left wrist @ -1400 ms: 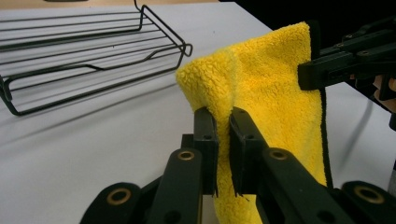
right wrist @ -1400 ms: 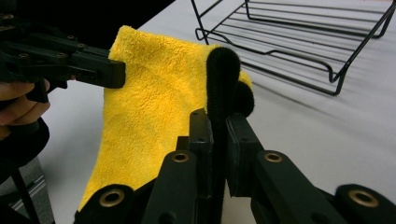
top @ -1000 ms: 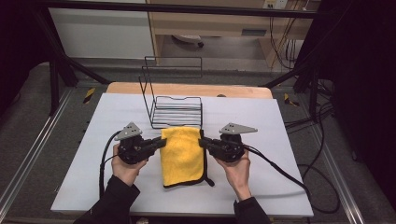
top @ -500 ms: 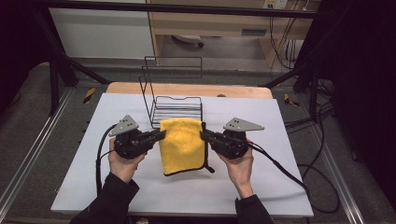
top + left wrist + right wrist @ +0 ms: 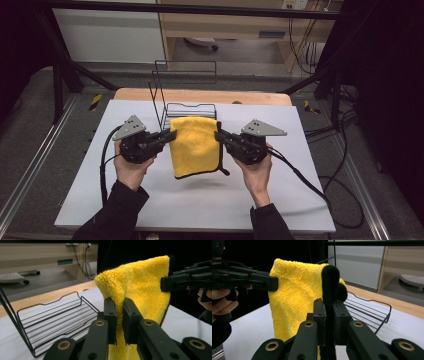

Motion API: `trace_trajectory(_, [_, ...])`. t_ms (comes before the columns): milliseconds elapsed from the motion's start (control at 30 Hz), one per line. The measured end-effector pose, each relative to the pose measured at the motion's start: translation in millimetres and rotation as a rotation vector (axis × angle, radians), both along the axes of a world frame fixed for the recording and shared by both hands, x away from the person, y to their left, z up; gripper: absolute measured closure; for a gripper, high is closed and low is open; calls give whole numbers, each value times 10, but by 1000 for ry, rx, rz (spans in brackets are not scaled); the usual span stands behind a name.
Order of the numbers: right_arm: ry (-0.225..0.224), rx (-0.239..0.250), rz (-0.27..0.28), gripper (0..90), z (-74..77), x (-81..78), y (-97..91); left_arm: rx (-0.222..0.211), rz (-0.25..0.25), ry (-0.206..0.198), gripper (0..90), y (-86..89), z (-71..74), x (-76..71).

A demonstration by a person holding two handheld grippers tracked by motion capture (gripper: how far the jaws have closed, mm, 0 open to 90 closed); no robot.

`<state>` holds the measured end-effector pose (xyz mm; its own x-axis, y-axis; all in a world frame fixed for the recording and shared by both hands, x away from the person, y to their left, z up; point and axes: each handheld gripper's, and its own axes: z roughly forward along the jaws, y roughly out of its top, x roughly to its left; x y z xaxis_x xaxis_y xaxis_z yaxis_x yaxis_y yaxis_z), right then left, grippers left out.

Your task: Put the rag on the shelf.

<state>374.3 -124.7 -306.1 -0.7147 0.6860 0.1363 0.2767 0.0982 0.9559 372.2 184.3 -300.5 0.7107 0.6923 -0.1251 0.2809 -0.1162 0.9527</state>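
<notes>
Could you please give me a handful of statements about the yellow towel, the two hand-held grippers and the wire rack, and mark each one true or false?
1. The left hand-held gripper is shut on the yellow towel. True.
2. The right hand-held gripper hangs open beside the towel. False: it is clamped on the towel's black-trimmed edge.
3. The towel lies flat on the white table. False: it hangs between the two grippers, clear of the table, with a shadow beneath it.
4. The black wire rack stands behind the towel, on the far part of the table. True.
5. The towel is already draped over the rack. False: it is held in front of the rack.
</notes>
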Motion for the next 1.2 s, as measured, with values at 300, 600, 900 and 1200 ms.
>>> trace_trajectory(300, [-60,20,-13,828,150,27,52,-40,24,-48,824,49,131,35])
trace_trajectory(600, [-105,39,-34,828,271,83,98,-57,36,-86,824,83,271,106])
trace_trajectory(900, [-134,49,-50,828,389,160,142,-71,48,-116,824,107,397,203])
trace_trajectory(1200, [-168,45,-61,828,557,272,213,-86,67,-142,824,161,546,311])
